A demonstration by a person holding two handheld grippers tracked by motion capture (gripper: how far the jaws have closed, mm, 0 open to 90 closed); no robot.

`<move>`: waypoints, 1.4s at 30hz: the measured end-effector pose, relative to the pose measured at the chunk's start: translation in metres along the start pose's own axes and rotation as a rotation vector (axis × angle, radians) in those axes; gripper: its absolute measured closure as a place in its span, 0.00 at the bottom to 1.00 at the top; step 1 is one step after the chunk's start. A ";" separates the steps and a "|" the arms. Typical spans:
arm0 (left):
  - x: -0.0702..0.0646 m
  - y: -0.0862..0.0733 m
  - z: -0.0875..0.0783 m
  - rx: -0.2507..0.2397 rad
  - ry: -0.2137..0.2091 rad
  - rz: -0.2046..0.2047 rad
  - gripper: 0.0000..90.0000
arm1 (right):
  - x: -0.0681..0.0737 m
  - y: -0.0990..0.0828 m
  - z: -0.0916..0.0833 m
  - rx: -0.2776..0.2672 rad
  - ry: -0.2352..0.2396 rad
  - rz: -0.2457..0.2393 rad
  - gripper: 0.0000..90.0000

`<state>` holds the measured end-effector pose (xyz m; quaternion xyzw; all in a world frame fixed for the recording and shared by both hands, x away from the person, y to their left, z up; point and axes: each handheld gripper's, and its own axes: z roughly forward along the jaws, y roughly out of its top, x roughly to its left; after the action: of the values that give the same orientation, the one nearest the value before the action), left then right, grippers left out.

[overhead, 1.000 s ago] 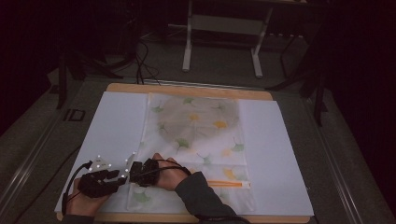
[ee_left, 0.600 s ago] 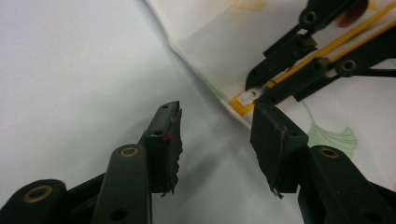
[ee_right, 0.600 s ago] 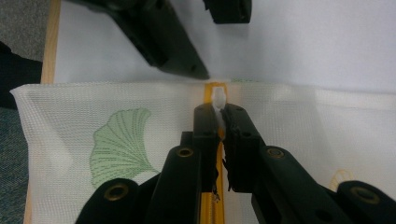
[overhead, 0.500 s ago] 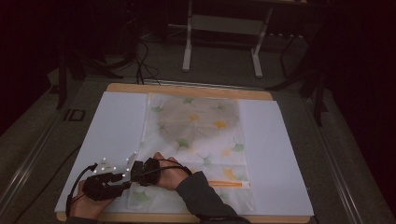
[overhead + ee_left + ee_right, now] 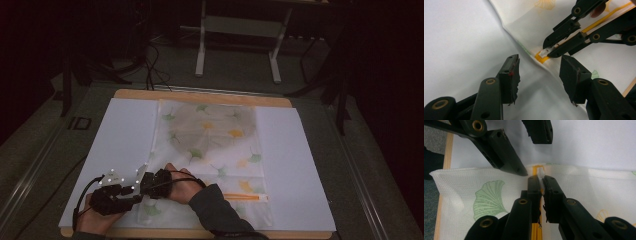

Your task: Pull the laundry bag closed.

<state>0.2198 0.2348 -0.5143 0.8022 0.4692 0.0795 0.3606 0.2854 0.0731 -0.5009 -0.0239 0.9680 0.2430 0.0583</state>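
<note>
We see a white mesh fabric pouch printed with green and yellow ginkgo leaves (image 5: 210, 145) lying flat down the middle of a white sheet (image 5: 295, 165) that covers the wooden worktop (image 5: 200, 95), its near end reaching almost to the worktop's front edge. An orange zipper (image 5: 245, 197) runs across the pouch close to that near end. At the pouch's front left corner our right gripper (image 5: 540, 185) has its black jaws pinched together on the small white zipper pull (image 5: 540, 173), which sits at the left end of the zipper, just inside the pouch's left edge. Our left gripper (image 5: 539, 75) hovers right beside it over the white sheet, near the worktop's front left corner; its jaws have just been opening and now stand wide apart with nothing between them, the pouch's corner lying just beyond their tips.
</note>
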 end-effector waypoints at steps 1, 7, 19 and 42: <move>0.000 0.000 0.001 0.003 -0.002 0.000 0.56 | 0.000 0.000 0.000 0.000 0.001 0.001 0.94; -0.003 0.001 0.005 0.022 -0.019 0.012 0.56 | -0.001 0.000 -0.001 -0.005 -0.002 0.001 0.94; 0.005 0.002 0.020 0.052 -0.094 -0.017 0.59 | 0.001 -0.002 -0.012 -0.037 -0.015 -0.018 0.94; 0.007 0.008 0.027 0.058 -0.212 -0.002 0.95 | 0.002 -0.004 -0.021 -0.030 -0.019 -0.043 0.94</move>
<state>0.2417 0.2245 -0.5305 0.8157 0.4315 -0.0196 0.3849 0.2816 0.0596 -0.4849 -0.0430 0.9629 0.2564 0.0724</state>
